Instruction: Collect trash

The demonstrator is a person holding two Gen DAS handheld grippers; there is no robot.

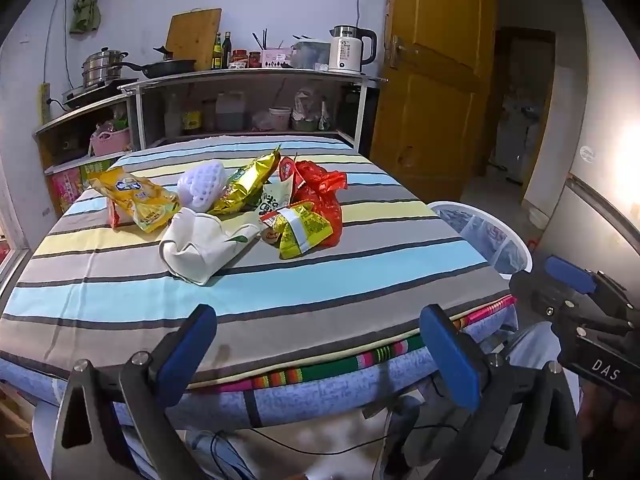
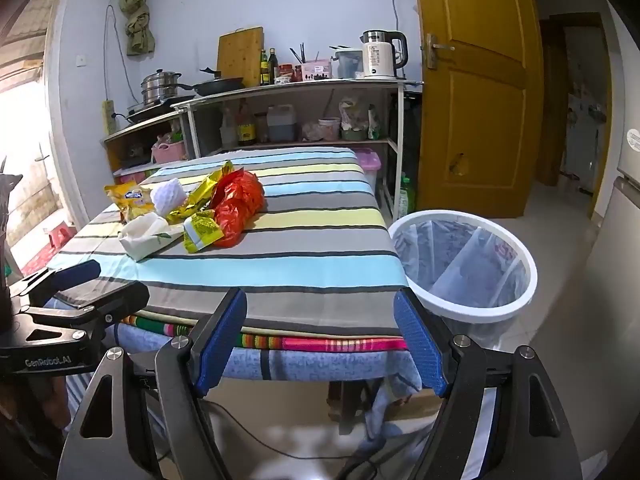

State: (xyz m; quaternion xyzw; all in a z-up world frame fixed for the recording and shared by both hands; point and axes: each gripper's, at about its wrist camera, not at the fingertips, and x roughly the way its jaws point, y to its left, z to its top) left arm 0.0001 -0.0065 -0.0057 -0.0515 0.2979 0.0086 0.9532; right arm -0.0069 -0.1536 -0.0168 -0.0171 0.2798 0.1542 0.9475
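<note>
A heap of trash lies mid-table on the striped cloth (image 1: 280, 280): a yellow snack bag (image 1: 138, 200), a white foam fruit net (image 1: 202, 184), a gold wrapper (image 1: 248, 186), a red plastic bag (image 1: 320, 196), a yellow-green packet (image 1: 302, 230) and a crumpled white tissue pack (image 1: 200, 244). The same heap appears in the right wrist view, with the red plastic bag (image 2: 236, 204) and tissue pack (image 2: 146, 236). My left gripper (image 1: 320, 344) hangs open at the table's near edge, nothing between its blue pads. My right gripper (image 2: 320, 340) is also open and empty, beside the white bin (image 2: 464, 268).
The white bin (image 1: 484, 236), lined with a clear bag, stands on the floor off the table's right corner. Behind the table a shelf unit (image 1: 248, 80) carries a kettle, pans, bottles and a cutting board. A yellow door (image 2: 476, 80) stands open at the right. Cables run under the table.
</note>
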